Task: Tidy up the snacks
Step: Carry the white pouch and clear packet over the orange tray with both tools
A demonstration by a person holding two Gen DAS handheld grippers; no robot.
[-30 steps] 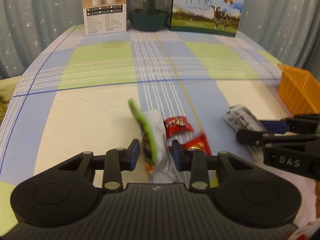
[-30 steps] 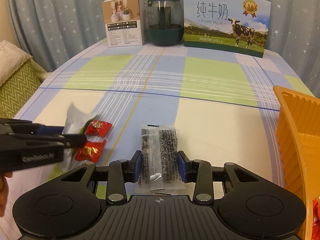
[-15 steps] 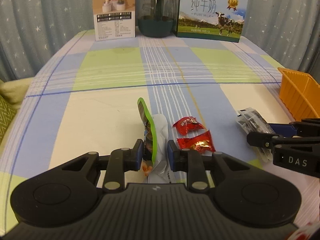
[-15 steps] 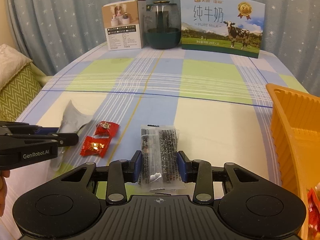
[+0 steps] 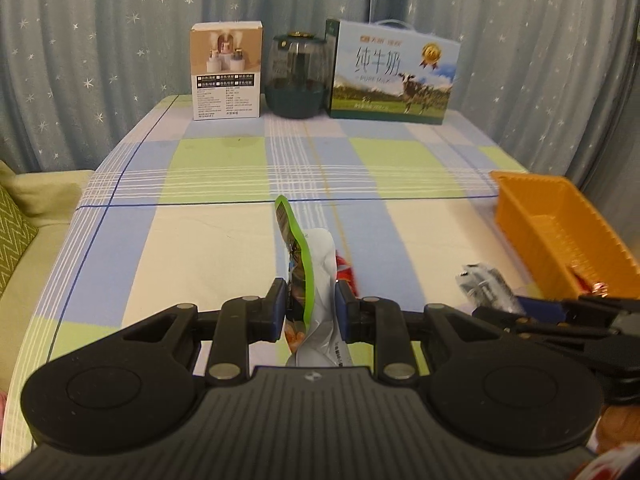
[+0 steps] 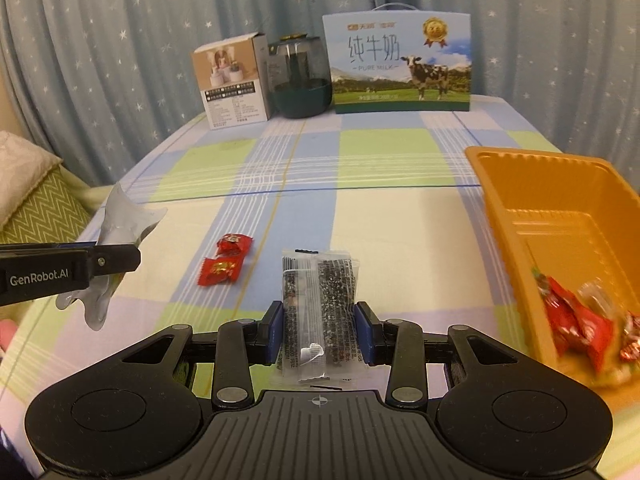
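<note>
Two camera views look forward along two hand-held claws over a table (image 6: 400,216) covered in a blue, green and cream checked cloth. In the lower centre of the left wrist view, the left claw (image 5: 310,306) is closed on a silver pouch with a green edge (image 5: 310,264), which is held upright on its edge and lifted clear of the cloth, presumably so it can be carried. In the lower centre of the right wrist view, the right claw (image 6: 319,330) is closed on a clear packet of dark seeded bars (image 6: 318,300), held flat and pointing away from the camera. An orange tray (image 6: 504,184) is seen at the right edge of that view, with several red sweets (image 6: 576,320) already gathered in its near corner; it appears to be the place where the snacks are collected. Two red wrapped sweets (image 6: 226,258) are left on the cloth at centre left, between the claws. A white box (image 6: 232,84), a dark jar (image 6: 302,76) and a milk carton (image 6: 400,64) are stood along the far edge, well apart from the work.
</note>
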